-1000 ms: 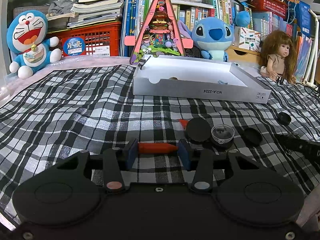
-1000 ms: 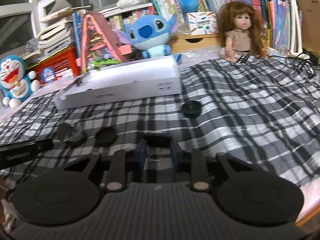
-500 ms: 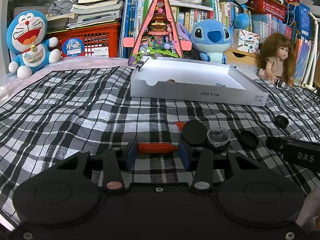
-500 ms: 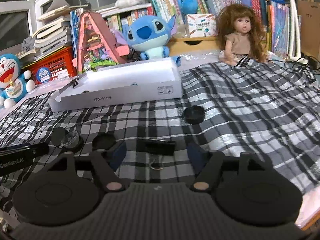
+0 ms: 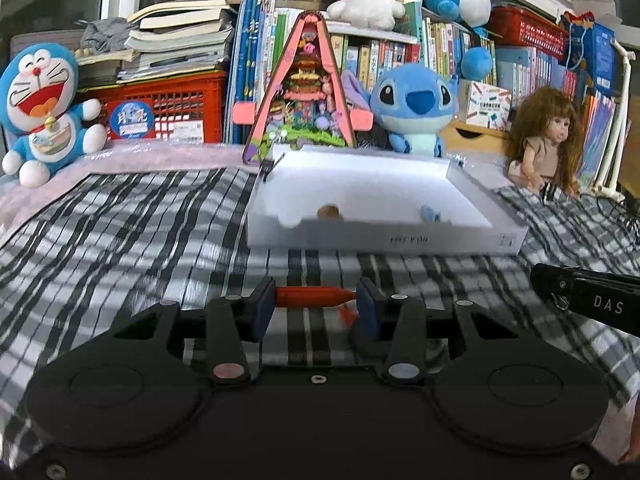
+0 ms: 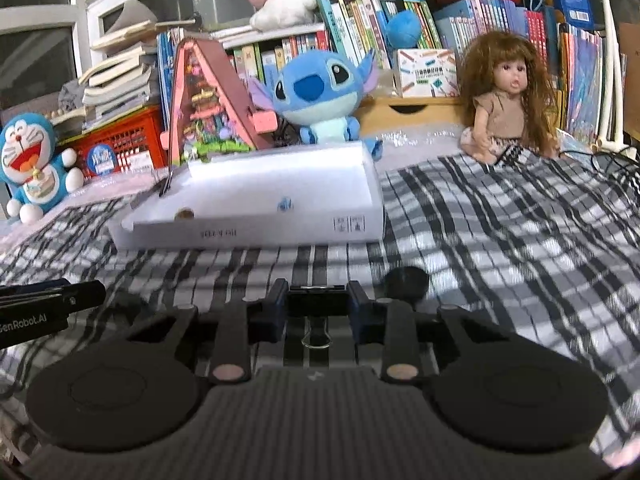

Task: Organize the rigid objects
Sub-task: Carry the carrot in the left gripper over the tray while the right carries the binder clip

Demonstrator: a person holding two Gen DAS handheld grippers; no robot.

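Note:
My left gripper [image 5: 316, 300] is shut on a red crayon [image 5: 310, 297], held crosswise between its blue pads above the checked cloth. The jaws of my right gripper [image 6: 318, 308] are closing, and a black binder clip [image 6: 317, 305] sits clamped between the pads with its wire handles hanging down. A white shallow box [image 5: 384, 236] lies ahead of both grippers; in the right wrist view the box [image 6: 248, 232] stands slightly to the left. A small brown round thing [image 5: 329, 212] and a small blue thing [image 5: 430, 213] lie inside it.
A black round lid [image 6: 406, 282] rests on the cloth just beyond my right fingers. Another red bit [image 5: 347, 314] lies under the crayon. A clip [image 5: 270, 166] stands on the box's far left corner. Plush toys, a doll [image 5: 548, 144] and bookshelves line the back.
Right jaws opened around the binder clip on the cloth, then shut on it and lifted it. Both grippers rose and came closer to the box; the lids dropped out of the left view.

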